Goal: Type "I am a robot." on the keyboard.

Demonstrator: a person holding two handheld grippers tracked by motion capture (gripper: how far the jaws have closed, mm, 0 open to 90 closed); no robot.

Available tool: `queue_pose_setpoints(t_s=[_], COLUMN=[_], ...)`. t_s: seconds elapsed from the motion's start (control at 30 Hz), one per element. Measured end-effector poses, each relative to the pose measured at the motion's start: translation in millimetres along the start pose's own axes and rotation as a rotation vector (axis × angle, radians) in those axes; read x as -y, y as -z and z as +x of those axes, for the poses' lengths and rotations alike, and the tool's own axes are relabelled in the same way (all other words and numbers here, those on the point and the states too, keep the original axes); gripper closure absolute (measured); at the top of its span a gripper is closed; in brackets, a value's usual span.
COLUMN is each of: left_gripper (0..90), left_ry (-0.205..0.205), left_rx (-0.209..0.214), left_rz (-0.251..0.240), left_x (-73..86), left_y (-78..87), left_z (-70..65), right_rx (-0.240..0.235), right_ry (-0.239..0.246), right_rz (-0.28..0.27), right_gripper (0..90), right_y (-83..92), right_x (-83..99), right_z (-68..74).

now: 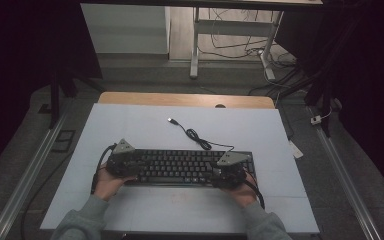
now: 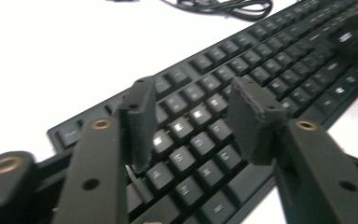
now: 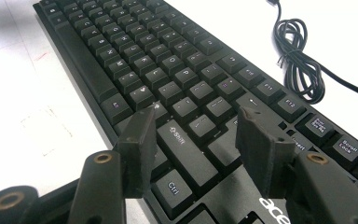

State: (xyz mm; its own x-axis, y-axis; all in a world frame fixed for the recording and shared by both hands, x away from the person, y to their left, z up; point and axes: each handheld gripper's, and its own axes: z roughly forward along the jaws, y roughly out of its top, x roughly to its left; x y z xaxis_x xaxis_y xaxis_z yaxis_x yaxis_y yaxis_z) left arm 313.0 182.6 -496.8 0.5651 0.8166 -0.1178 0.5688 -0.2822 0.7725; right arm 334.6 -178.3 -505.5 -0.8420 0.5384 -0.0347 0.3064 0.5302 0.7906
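From the high view, your left tool (image 1: 125,162) and right tool (image 1: 228,169) sit over the two ends of the black keyboard (image 1: 180,166), which lies on the white table (image 1: 145,127) near you, its cable (image 1: 200,139) coiled behind.

In the left gripper view, your jaws stand wide above the letter keys (image 2: 186,140), gripping nothing.

In the right gripper view, the jaws also stand wide, holding nothing, over the "Shift" key (image 3: 182,142) and "Ctrl" key (image 3: 173,187); "acer" (image 3: 274,210) is printed on the case. You seem set to press keys: next, lower one fingertip squarely.
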Motion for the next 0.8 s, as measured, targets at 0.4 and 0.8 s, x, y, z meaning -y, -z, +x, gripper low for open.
queue_pose_setpoints(t_s=[0.4,0.8], left_gripper=[43.3,41.8], left_ry=[-0.002,-0.005], left_rx=[-0.011,-0.011], left_rz=[0.014,0.027], left_x=[1.4,2.1], left_y=[-0.1,-2.8], left_z=[0.9,0.4], right_rx=[-0.005,-0.008], right_ry=[-0.006,-0.021], right_rz=[-0.019,-0.034], right_gripper=[48.0,51.8], right_y=[0.3,-15.7], right_x=[-1.9,-19.0], right_z=[0.4,3.7])
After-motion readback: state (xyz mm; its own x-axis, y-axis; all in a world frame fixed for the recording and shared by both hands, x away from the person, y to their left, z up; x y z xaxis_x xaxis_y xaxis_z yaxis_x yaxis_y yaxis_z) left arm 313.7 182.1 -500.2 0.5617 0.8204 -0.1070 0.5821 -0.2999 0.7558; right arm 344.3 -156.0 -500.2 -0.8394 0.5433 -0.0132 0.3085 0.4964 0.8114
